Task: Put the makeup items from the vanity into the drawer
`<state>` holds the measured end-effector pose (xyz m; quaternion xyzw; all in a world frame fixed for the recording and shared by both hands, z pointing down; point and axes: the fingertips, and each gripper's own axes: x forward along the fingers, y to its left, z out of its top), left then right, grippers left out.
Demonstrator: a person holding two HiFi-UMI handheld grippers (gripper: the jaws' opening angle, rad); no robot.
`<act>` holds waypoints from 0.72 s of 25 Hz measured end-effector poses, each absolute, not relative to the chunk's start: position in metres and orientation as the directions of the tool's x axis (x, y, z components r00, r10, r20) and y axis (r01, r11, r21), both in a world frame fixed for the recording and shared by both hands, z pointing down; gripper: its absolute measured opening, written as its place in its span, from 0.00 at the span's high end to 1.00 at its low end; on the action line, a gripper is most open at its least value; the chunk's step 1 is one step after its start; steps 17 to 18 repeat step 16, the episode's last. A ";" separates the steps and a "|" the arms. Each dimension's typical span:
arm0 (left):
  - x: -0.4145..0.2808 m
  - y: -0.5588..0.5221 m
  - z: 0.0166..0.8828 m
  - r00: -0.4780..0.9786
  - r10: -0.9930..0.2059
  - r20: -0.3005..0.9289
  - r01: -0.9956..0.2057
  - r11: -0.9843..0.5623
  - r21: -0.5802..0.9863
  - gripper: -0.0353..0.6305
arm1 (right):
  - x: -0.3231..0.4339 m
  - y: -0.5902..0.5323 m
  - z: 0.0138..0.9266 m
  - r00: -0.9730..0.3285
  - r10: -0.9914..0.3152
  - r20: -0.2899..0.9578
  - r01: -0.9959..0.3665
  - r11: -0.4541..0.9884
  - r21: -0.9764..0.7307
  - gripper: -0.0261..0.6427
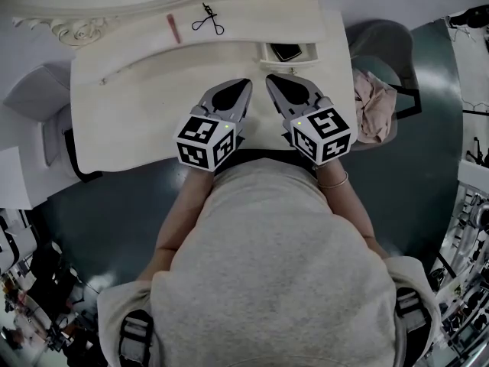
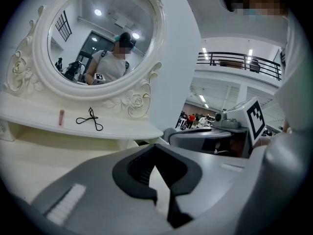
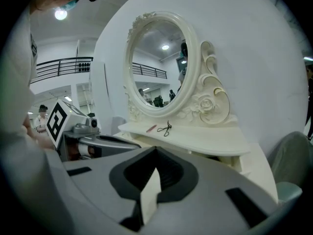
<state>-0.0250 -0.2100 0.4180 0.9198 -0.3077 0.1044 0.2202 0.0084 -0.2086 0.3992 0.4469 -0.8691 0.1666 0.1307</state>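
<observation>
Right, I have both tongs held side by side over the front of the cream-white wooden vanity point(image 1: 130, 113), each pointing toward its back. The left gripper point(image 1: 246, 84) has its two grey jaws pressed together at the tips, with nothing between the black pads. The right gripper point(image 1: 271, 80) reads the same in its own view: jaws closed tip to tip and empty, only the pale tabletop showing through the gap behind them.

The makeup is well ahead of both tools, on the raised shelf under the oval mirror with the carved rose frame point(image 2: 102, 38). I see a slim pink tube point(image 1: 174, 27) lying flat, and just to its right a black wire eyelash curler point(image 1: 208, 20), the two apart from each other. From the head view, the small open cream drawer point(image 1: 264, 52) sits at the right end below that shelf, just beyond the right gripper's tips. It holds something dark that I cannot make out.

A crumpled pink cloth point(image 1: 370, 102) lies on the grey chair point(image 1: 393, 56) beside the vanity's right edge.
</observation>
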 end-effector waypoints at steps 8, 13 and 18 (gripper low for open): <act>-0.026 -0.211 0.424 0.781 -0.523 0.342 -0.623 -0.699 0.352 0.93 | 0.010 -0.208 0.402 -0.570 -0.732 0.372 -0.818 0.544 -0.183 0.95; -0.023 -0.214 0.424 0.775 -0.529 0.344 -0.630 -0.686 0.364 0.93 | 0.012 -0.208 0.404 -0.568 -0.727 0.387 -0.819 0.545 -0.179 0.95; -0.020 -0.217 0.425 0.777 -0.526 0.345 -0.627 -0.688 0.364 0.93 | 0.016 -0.209 0.407 -0.561 -0.726 0.398 -0.824 0.537 -0.181 0.95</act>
